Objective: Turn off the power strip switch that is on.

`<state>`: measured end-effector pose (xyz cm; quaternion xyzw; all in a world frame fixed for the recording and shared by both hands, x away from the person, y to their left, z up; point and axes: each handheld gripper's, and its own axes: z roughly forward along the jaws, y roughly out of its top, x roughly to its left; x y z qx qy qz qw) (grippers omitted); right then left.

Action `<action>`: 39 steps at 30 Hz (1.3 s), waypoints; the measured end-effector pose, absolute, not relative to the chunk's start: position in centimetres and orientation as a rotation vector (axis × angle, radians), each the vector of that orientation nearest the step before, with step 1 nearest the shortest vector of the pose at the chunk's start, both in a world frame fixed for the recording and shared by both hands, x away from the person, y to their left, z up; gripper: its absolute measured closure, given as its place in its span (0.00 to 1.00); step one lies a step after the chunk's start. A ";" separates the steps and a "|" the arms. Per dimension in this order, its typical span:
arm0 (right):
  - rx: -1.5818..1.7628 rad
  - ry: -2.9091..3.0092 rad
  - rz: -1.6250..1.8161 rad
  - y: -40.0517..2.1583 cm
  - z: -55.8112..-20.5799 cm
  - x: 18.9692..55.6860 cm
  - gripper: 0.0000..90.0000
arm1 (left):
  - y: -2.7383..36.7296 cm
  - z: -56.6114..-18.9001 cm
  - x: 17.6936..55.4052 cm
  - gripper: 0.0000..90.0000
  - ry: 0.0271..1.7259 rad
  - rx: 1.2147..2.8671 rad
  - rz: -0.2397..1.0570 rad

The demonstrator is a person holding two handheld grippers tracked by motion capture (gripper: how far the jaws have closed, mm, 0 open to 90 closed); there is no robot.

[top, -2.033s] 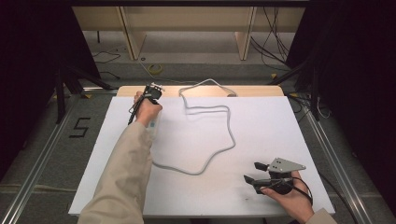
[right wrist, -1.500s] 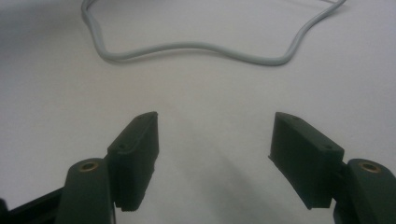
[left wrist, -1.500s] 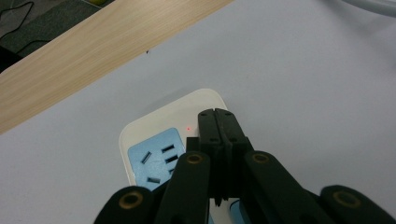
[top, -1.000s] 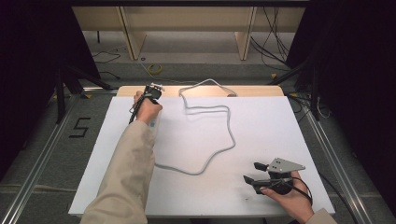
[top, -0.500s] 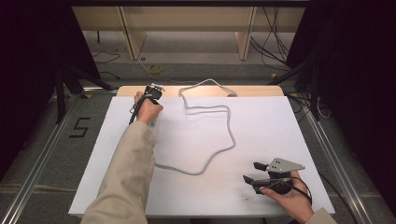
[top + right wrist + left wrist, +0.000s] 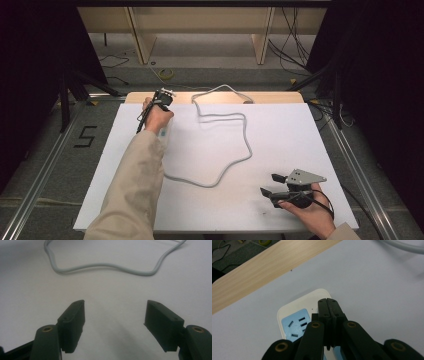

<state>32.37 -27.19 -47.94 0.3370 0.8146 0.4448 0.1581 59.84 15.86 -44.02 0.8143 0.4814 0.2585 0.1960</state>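
My left gripper (image 6: 328, 303) is shut, its jaws pressed together with nothing between them. The tips hover over the end of a white power strip (image 6: 295, 312) with a blue socket face. In the high view the left gripper (image 6: 160, 101) sits at the table's far left, the hand covering most of the power strip (image 6: 165, 133). A grey cable (image 6: 235, 162) winds from the strip across the middle of the table to the far edge. My right gripper (image 6: 272, 184) rests open near the front right, and the right gripper (image 6: 115, 308) has bare table between its jaws, with the cable (image 6: 105, 265) lying beyond.
The white table top (image 6: 300, 135) ends at a wooden strip (image 6: 270, 97) along its far edge. The wooden strip (image 6: 262, 267) lies close behind the power strip. Metal rails (image 6: 350, 160) run along both sides of the table, with floor cables beyond.
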 end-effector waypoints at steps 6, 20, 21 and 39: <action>0.965 2.330 1.268 -27.1 -47.9 32.3 0.37 | 16.8 -42.9 58.7 0.89 1.338 2.234 0.741; 0.976 2.331 1.261 -27.0 -48.0 32.4 0.37 | 18.2 -41.5 54.9 0.54 1.342 2.185 0.552; 0.976 2.331 1.260 -27.0 -48.0 32.4 0.37 | 18.1 -41.3 54.5 0.49 1.331 2.188 0.539; 0.978 2.329 1.251 -27.0 -48.0 32.4 0.37 | 17.8 -41.6 44.0 0.28 1.061 2.165 0.533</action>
